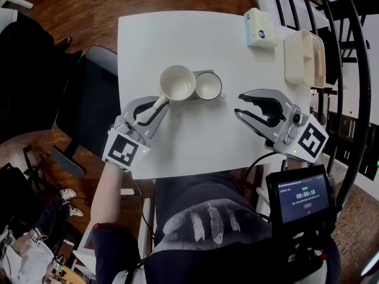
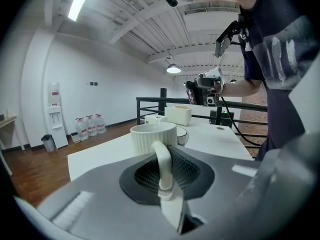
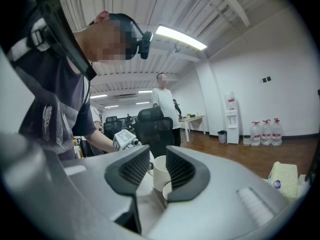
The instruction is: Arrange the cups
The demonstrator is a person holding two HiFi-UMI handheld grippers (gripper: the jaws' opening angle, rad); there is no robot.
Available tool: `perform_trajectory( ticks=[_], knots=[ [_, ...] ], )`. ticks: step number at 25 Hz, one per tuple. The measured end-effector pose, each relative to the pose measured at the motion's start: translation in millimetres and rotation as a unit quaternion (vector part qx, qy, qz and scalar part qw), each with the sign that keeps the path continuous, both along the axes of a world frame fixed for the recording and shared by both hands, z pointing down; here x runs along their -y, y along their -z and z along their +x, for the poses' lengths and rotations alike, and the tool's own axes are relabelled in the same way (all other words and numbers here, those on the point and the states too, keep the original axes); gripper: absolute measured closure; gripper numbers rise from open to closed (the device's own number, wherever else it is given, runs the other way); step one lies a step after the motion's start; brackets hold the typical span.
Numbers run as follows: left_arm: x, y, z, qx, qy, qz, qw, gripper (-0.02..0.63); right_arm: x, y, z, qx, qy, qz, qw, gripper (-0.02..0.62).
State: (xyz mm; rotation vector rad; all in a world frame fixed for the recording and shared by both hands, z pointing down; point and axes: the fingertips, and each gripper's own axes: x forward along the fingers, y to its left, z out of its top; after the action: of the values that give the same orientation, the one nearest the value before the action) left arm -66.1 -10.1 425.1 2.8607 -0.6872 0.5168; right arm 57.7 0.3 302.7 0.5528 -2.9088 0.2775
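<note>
Head view shows my left gripper point(image 1: 153, 106) clamped on the handle point(image 1: 159, 102) of the white ribbed cup point(image 1: 177, 83), at mid-table point(image 1: 177, 141), touching the dark-rimmed cup point(image 1: 208, 86) to its right, nearer my empty, parted right gripper point(image 1: 238, 104).

White ribbed mug point(image 2: 153, 136), dark-rimmed cup point(image 1: 208, 86), white counter point(image 1: 195, 141). Grey left gripper point(image 1: 158, 104), grey right gripper point(image 1: 240, 103), black meshed pads point(image 2: 145, 176), black-and-white square markers point(image 1: 125, 151). Brown wood floor point(image 1: 89, 5).
</note>
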Motion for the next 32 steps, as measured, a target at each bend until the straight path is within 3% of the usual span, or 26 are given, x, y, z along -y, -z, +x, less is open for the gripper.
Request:
perform_trajectory(
  ticks=[9, 16, 26, 32],
  knots=[
    [3.9, -22.0, 4.0, -0.004, 0.007, -0.003, 1.0, 0.563, -1.3, -3.0, 2.4, -0.009, 0.0, -0.008, 1.0, 0.492],
    [-1.0, -27.5, 4.2, -0.035, 0.028, -0.01, 0.999, 0.56, -1.8, -3.2, -1.0, -0.014, 0.005, -0.011, 1.0, 0.493],
    [-10.5, -39.7, 11.4, -0.047, 0.022, -0.015, 0.9985, 0.538, 0.4, -2.9, -1.3, -0.013, 0.006, -0.013, 1.0, 0.494],
    [-9.1, -34.4, 1.9, -0.081, 0.054, -0.04, 0.9945, 0.465, -2.2, -7.1, 4.2, -0.015, 0.005, -0.015, 1.0, 0.492]
  ],
)
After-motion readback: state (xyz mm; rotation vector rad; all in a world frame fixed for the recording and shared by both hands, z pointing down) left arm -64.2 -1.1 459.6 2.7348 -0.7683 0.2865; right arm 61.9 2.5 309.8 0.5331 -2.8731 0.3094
